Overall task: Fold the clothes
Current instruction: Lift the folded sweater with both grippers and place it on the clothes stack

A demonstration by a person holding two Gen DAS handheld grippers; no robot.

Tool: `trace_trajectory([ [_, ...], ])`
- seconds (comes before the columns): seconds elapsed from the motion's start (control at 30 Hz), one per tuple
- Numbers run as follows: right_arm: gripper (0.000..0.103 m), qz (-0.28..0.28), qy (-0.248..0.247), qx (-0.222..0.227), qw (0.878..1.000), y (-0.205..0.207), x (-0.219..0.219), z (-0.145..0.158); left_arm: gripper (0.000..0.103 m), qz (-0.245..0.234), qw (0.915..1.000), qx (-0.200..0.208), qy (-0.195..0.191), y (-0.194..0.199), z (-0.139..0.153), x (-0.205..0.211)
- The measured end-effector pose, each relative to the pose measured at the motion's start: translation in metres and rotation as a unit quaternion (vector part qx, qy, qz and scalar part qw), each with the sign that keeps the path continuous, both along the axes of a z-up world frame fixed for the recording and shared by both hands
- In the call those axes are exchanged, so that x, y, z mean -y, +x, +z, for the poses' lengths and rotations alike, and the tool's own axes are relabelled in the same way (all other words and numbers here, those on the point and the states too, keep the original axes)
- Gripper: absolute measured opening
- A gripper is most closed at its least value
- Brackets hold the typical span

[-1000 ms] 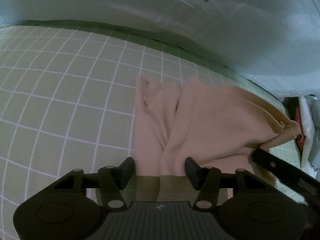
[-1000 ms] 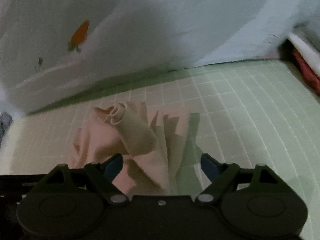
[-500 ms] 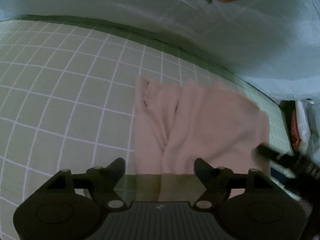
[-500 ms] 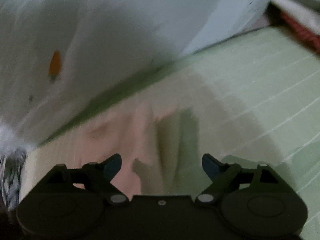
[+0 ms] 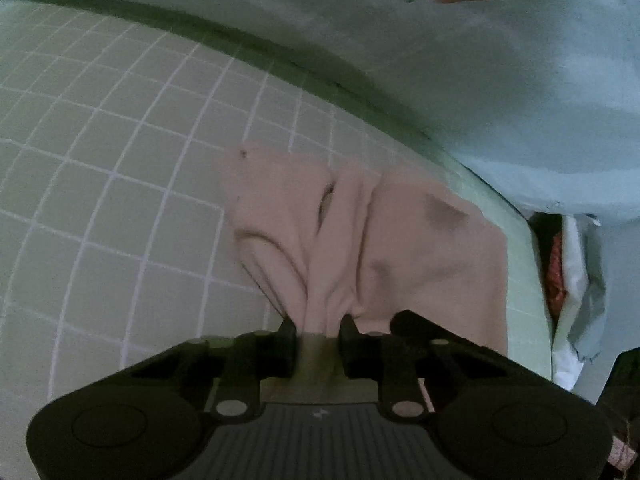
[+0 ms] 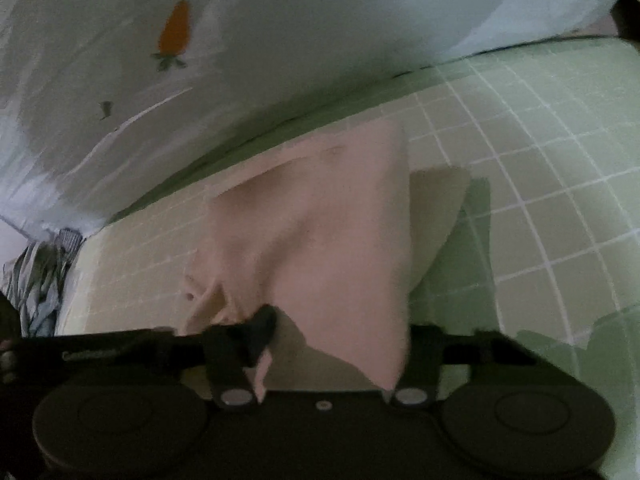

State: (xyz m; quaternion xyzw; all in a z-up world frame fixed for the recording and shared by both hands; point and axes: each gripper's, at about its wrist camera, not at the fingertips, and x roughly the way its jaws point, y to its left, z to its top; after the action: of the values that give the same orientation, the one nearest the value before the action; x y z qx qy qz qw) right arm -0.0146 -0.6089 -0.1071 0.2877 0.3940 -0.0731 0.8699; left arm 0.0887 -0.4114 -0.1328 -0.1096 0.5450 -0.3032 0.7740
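A pink garment [image 5: 400, 248] lies on the green grid-lined sheet [image 5: 120, 184], near the pale duvet with a carrot print [image 5: 500, 80]. The left gripper [image 5: 318, 334] has just closed and pinches a bunched edge of the cloth between its pads. The right gripper [image 6: 340, 336] has been closing too; fabric drapes between its jaws, seemingly caught, though blur hides the contact.

Soft matt pink cloth [image 5: 400, 248] on a matt gridded green sheet [image 5: 100, 160].
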Motion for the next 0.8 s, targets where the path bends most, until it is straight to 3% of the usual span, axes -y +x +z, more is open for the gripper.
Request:
trace_trajectory([
  [0.2,0.041,-0.008,-0.024,0.029,0.999,-0.054,-0.012,0.035,0.022,-0.038,0.9980,0.047,-0.018,-0.051,0.037,-0.010],
  [0.4,0.041,-0.067,-0.056,0.047,0.995,-0.132,-0.011,0.067,0.022,-0.115,0.9883,0.094,-0.035,-0.104,0.068,0.004],
  [0.63,0.041,-0.150,-0.108,0.040,0.982,-0.222,0.005,0.083,0.022,-0.199,0.9723,0.108,-0.058,-0.169,0.084,0.060],
  [0.8,0.041,-0.175,-0.118,0.046,0.976,-0.275,0.047,0.089,0.022,-0.214,0.9675,0.117,-0.068,-0.218,0.093,0.113],
])
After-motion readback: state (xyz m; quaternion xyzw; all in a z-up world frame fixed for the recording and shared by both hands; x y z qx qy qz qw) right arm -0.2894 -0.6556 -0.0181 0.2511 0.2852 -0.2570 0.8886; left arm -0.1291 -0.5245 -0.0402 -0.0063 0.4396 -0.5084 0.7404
